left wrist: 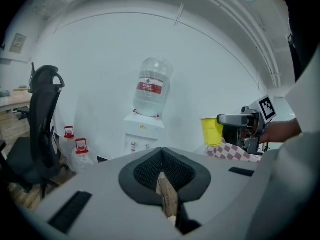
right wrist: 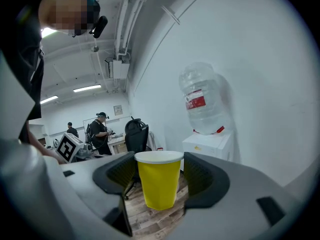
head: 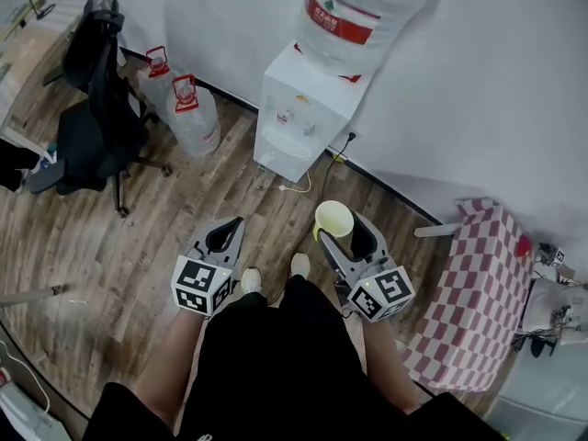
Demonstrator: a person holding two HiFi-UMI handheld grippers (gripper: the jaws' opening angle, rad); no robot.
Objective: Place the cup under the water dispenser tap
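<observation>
A yellow paper cup (head: pixel 333 219) stands upright in my right gripper (head: pixel 342 230), which is shut on it above the wood floor. In the right gripper view the cup (right wrist: pixel 159 179) fills the space between the dark pads (right wrist: pixel 202 176). The white water dispenser (head: pixel 303 108) stands ahead against the wall, with a big clear bottle (head: pixel 354 12) on top and its taps (head: pixel 296 119) facing me. My left gripper (head: pixel 231 230) hangs to the left of the cup, shut with nothing in it. The left gripper view shows the dispenser (left wrist: pixel 142 134) ahead and the cup (left wrist: pixel 212 131) to its right.
Two water jugs with red caps (head: pixel 188 113) sit on the floor left of the dispenser, beside a black office chair (head: pixel 96 108). A table with a red checked cloth (head: pixel 473 292) stands at the right. A white cable (head: pixel 299 186) lies before the dispenser. People (right wrist: pixel 100 131) stand far off.
</observation>
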